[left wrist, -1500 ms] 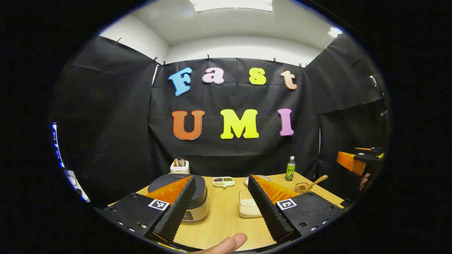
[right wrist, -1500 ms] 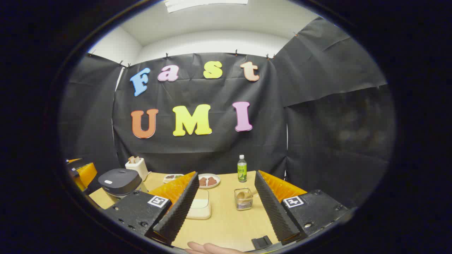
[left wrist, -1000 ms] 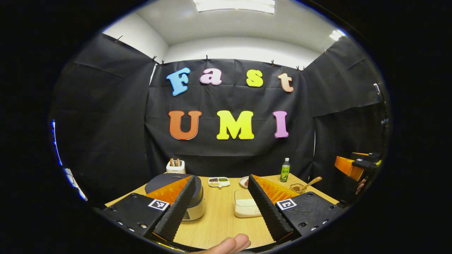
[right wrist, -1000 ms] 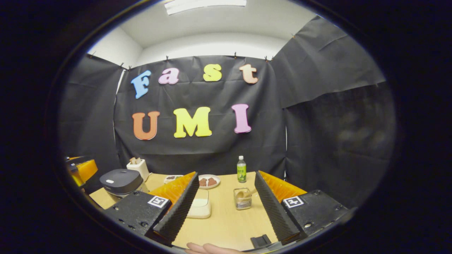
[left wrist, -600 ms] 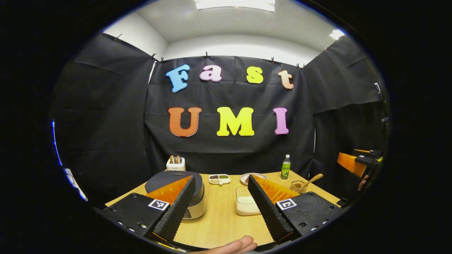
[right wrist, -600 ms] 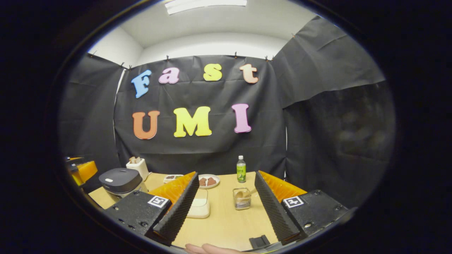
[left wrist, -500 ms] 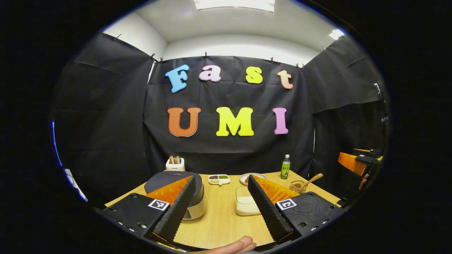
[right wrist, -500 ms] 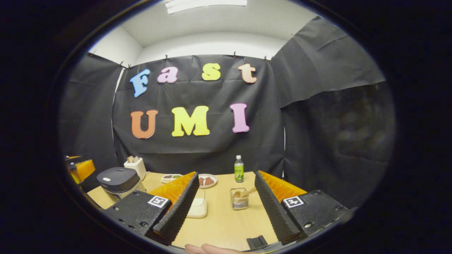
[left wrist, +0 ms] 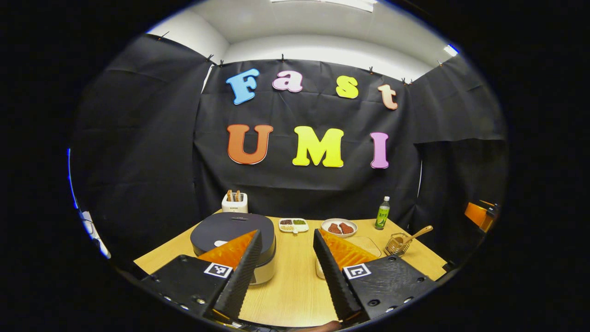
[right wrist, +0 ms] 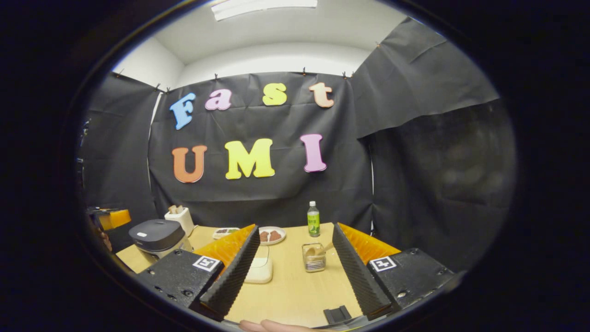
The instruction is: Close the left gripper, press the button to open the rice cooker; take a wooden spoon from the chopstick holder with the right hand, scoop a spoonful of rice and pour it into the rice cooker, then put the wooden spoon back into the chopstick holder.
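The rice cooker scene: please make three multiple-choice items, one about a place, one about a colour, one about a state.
1. Where is the wooden spoon?
A. in the chopstick holder
B. on the plate
C. in a tool

2. What colour is the rice cooker lid?
A. white
B. dark grey
C. red

3. How is the rice cooker lid?
A. open
B. removed
C. closed

Answers:
1 A: its handle sticks out of the holder.
2 B: the top is dark above a pale body.
3 C: the lid lies flat on the body.
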